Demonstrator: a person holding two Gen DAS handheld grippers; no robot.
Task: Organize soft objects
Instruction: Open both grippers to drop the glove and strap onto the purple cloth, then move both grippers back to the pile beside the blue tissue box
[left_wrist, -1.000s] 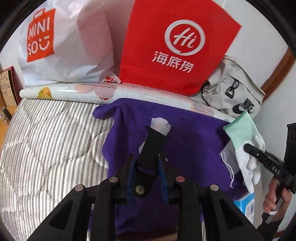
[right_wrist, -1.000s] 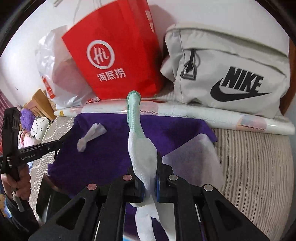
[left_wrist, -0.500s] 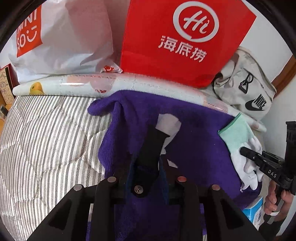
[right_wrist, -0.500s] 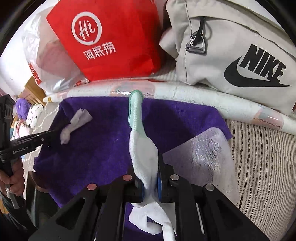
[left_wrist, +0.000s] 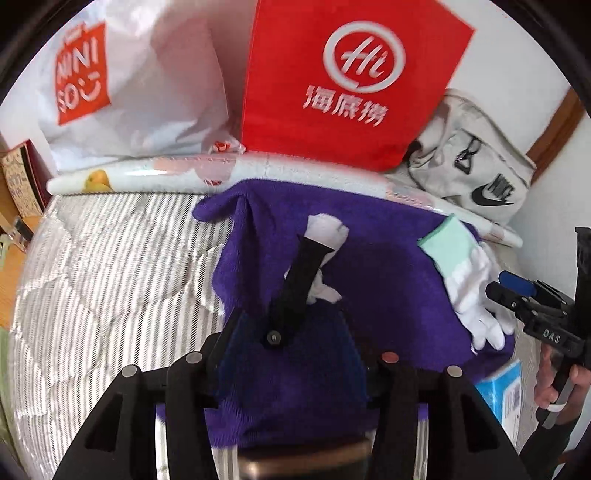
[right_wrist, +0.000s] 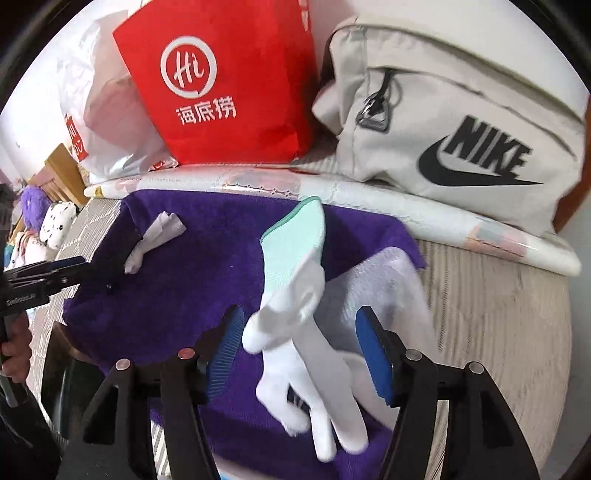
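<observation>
Right tongs (right_wrist: 299, 354): jaws spread wide, blue pads on either side of the glove, gripping nothing.
White glove (right_wrist: 295, 317): lies loose on the purple towel between the open right jaws; mint-green cuff points to 12 o'clock, fingers trail toward 6 o'clock. In the left wrist view it sits at 3 o'clock (left_wrist: 465, 280), at the towel's right edge.
Left tongs (left_wrist: 291, 354): jaws stand wide apart; a black clip (left_wrist: 299, 280) projects forward between them, its tip over the tissue. Whether the clip rests on the cloth cannot be told.
Crumpled white tissue (left_wrist: 325, 236): on the towel just ahead of the left tongs; at 10 o'clock in the right wrist view (right_wrist: 159, 236).
Purple towel (right_wrist: 207, 258): spread over the striped mattress (left_wrist: 110, 266), its far edge against a long printed roll (right_wrist: 369, 195).
Translucent sheet (right_wrist: 384, 291): on the towel's right corner, beside the glove, partly beneath it.
Background: red Haidilao bag (right_wrist: 225, 81), white Miniso bag (left_wrist: 122, 85) and grey Nike bag (right_wrist: 454, 122) stand behind the roll at 12 o'clock.
</observation>
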